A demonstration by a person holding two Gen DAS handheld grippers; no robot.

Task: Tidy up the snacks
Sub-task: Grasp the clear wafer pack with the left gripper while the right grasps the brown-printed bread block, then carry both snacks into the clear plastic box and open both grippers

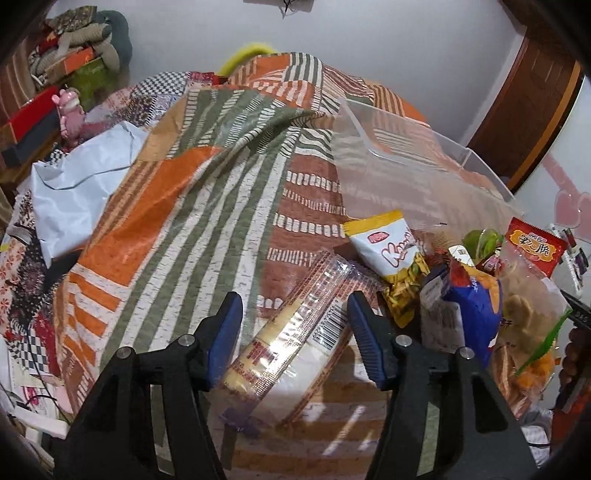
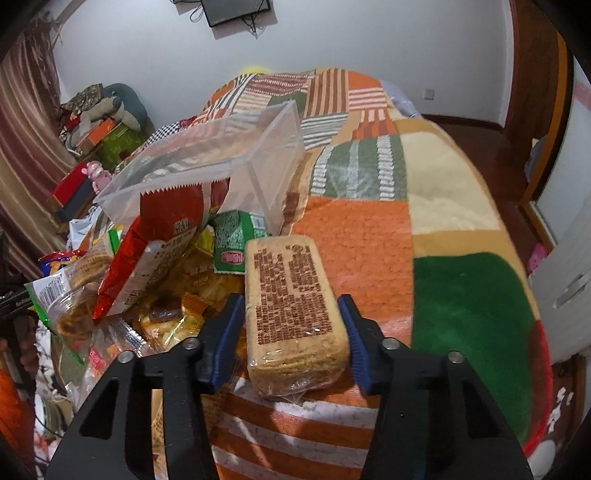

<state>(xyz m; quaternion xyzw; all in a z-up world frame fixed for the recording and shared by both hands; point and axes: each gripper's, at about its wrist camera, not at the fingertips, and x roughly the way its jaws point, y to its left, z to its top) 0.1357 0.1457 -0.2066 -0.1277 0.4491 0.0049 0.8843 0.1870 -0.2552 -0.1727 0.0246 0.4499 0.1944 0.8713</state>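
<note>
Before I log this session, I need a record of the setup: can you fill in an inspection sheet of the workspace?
Surface: patchwork blanket on a bed.
Job's things: clear bin, lying tilted; long wafer pack; biscuit block; snack pile.
Clutter: boxes and cushions at the far left.
Tongs: left tongs open around the wafer pack; right tongs open around the biscuit block.
Cables: under the wall screen.
Surroundings: wooden door.

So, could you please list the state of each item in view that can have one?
Left gripper: open, jaws either side of the long clear-wrapped wafer pack, not clamped.
Right gripper: open, straddling the rectangular clear-wrapped biscuit block.
Clear plastic bin: lidless, tilted.
Red snack bag: sealed, leaning on the pile.
</note>
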